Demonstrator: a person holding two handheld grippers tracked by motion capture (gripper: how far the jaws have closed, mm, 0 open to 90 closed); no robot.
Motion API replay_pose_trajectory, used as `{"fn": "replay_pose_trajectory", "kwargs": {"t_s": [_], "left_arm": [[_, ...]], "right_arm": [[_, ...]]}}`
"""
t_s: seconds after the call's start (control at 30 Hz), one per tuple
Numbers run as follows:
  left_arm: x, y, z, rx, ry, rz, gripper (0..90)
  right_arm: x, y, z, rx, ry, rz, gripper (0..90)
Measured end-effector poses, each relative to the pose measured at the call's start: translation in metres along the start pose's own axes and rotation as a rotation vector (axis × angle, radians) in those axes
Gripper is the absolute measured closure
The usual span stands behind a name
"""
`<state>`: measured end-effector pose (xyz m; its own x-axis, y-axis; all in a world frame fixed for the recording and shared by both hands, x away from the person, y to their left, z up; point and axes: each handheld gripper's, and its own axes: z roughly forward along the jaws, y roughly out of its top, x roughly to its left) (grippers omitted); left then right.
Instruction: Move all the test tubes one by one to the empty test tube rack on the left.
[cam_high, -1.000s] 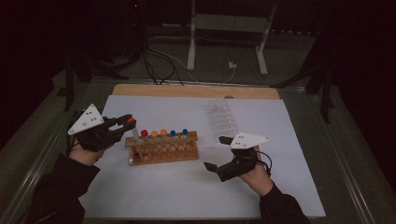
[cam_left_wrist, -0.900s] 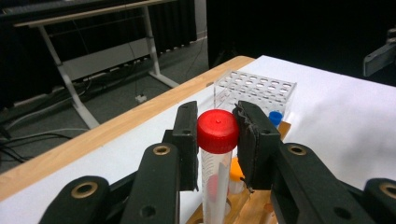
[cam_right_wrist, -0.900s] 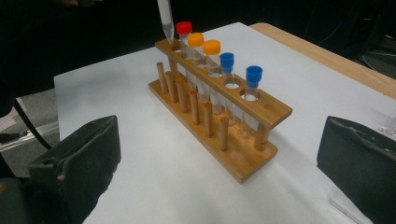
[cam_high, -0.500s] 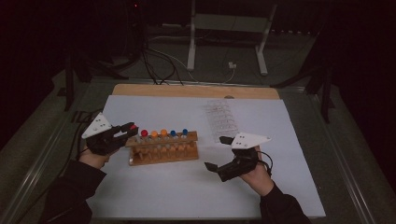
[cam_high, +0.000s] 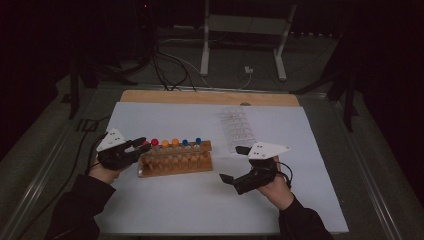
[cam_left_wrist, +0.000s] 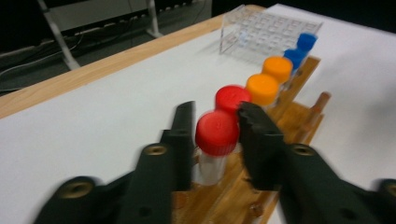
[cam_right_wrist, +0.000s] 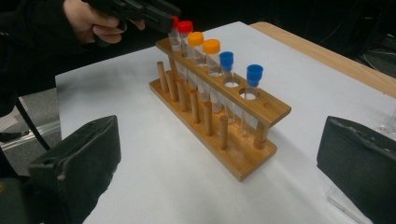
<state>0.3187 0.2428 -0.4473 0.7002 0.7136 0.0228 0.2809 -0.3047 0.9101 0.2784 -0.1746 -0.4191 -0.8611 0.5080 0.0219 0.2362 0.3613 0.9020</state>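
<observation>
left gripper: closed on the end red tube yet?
Not yet. Left gripper is open: its jaws flank the red-capped tube, with gaps visible on both sides.

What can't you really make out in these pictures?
- Left tool: left gripper view is blurred, so whether its jaws touch the red-capped tube is unclear.
- Clear tray: high view is too dim to tell what it holds.
- Wooden rack: the left tool covers its far end in the right gripper view.

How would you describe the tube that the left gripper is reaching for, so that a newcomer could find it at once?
On the white sheet stands a wooden rack holding a row of six capped tubes. The end tube lies nearest the person's left hand, between the jaws of the left gripper. It has a red cap like its one neighbour, but it is last in the row; the others are orange or blue.
</observation>
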Motion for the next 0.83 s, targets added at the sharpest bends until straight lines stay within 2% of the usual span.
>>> {"fn": "replay_pose_trajectory", "kwargs": {"t_s": [0.03,0.1,0.17,0.23,0.33,0.37,0.5,0.63,0.73,0.83], "left_arm": [[-0.002,0.0,-0.003,-0.009,-0.004,-0.002,52.3],[-0.005,0.001,-0.007,-0.014,0.015,-0.005,38.9],[-0.011,0.001,-0.013,-0.019,-0.001,-0.016,29.1],[-0.018,0.0,-0.018,-0.013,-0.031,-0.018,18.6],[-0.03,-0.005,-0.024,-0.021,-0.079,-0.019,13.6],[-0.033,-0.007,-0.026,-0.024,-0.096,-0.024,8.4],[-0.05,-0.02,-0.025,-0.025,-0.134,-0.028,1.8],[-0.065,-0.035,-0.021,-0.032,-0.152,-0.017,1.2],[-0.072,-0.045,-0.016,-0.029,-0.137,-0.005,1.1],[-0.074,-0.052,-0.012,-0.021,-0.162,-0.02,0.5]], "right_arm": [[0.0,0.0,0.0,0.0,0.0,0.0,0.0],[0.0,0.0,0.0,-0.001,-0.002,-0.003,0.0],[0.0,0.0,0.0,-0.001,-0.003,-0.003,0.0],[-0.001,0.0,-0.001,0.0,-0.004,-0.002,0.0],[-0.001,-0.001,0.0,0.001,-0.008,-0.002,0.0],[-0.001,-0.001,0.0,0.001,-0.008,-0.001,0.0],[-0.001,-0.001,0.0,0.002,-0.008,-0.004,0.0],[-0.001,-0.002,0.0,0.0,-0.008,-0.002,0.0],[-0.002,-0.003,0.001,0.0,-0.006,0.001,0.0],[-0.002,-0.003,0.002,0.003,-0.005,0.001,0.0]]}}
